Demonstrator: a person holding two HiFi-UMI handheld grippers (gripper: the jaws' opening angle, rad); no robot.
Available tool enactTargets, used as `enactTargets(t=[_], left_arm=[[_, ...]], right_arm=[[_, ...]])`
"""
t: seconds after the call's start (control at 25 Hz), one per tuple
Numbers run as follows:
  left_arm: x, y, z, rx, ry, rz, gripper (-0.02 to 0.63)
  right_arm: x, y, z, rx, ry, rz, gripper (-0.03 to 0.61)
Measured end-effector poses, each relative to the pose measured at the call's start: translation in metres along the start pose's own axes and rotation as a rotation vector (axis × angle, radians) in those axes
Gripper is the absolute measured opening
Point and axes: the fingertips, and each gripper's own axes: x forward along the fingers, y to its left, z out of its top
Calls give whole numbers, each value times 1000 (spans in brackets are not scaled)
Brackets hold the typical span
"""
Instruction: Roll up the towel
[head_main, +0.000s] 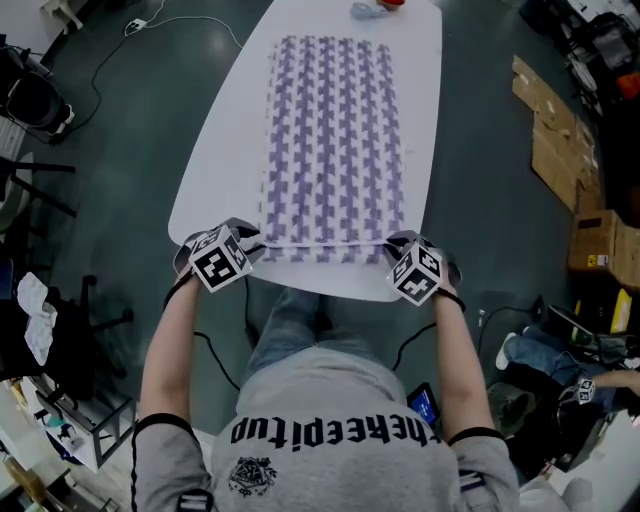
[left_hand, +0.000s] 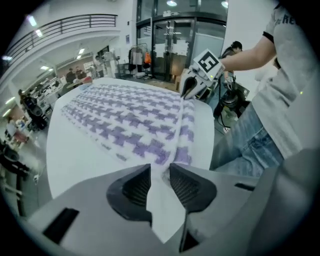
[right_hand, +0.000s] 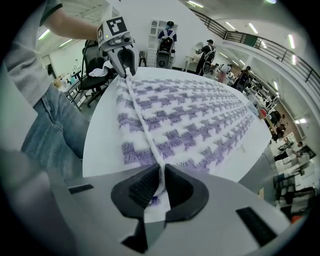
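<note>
A purple-and-white houndstooth towel (head_main: 335, 140) lies flat along the white oval table (head_main: 215, 170), with its near edge folded over into a narrow ridge. My left gripper (head_main: 250, 245) is at the near left corner of that fold. In the left gripper view my left gripper (left_hand: 160, 182) has its jaws apart, and the white towel edge (left_hand: 162, 210) runs loosely between them. My right gripper (head_main: 395, 245) is at the near right corner. In the right gripper view my right gripper (right_hand: 161, 182) is shut on the towel's folded edge (right_hand: 145, 125). Each gripper shows in the other's view, the right gripper (left_hand: 190, 90) and the left gripper (right_hand: 125, 62).
Small blue and red objects (head_main: 375, 8) sit at the table's far end. Cardboard boxes (head_main: 555, 130) lie on the floor to the right, and chairs (head_main: 35, 100) and a cable to the left. The person's legs (head_main: 290, 320) are against the near table edge.
</note>
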Motion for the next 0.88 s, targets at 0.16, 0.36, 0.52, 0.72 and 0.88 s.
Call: enactTargets(t=[0.16, 0.36, 0.52, 0.72, 0.88], left_arm=[[-15, 19, 1, -87, -81, 119, 79], [-22, -10, 5, 110, -94, 169, 60], [-27, -48, 15, 265, -121, 99, 76], [9, -47, -2, 226, 13, 97, 129], [12, -39, -11, 182, 41, 98, 129]], right_arm=[[-4, -5, 5, 103, -49, 6, 21], [-15, -13, 7, 242, -109, -22, 21], [-17, -23, 16, 227, -79, -74, 21], [-16, -22, 16, 223, -119, -87, 57], [-42, -36, 31, 286, -231, -120, 83]])
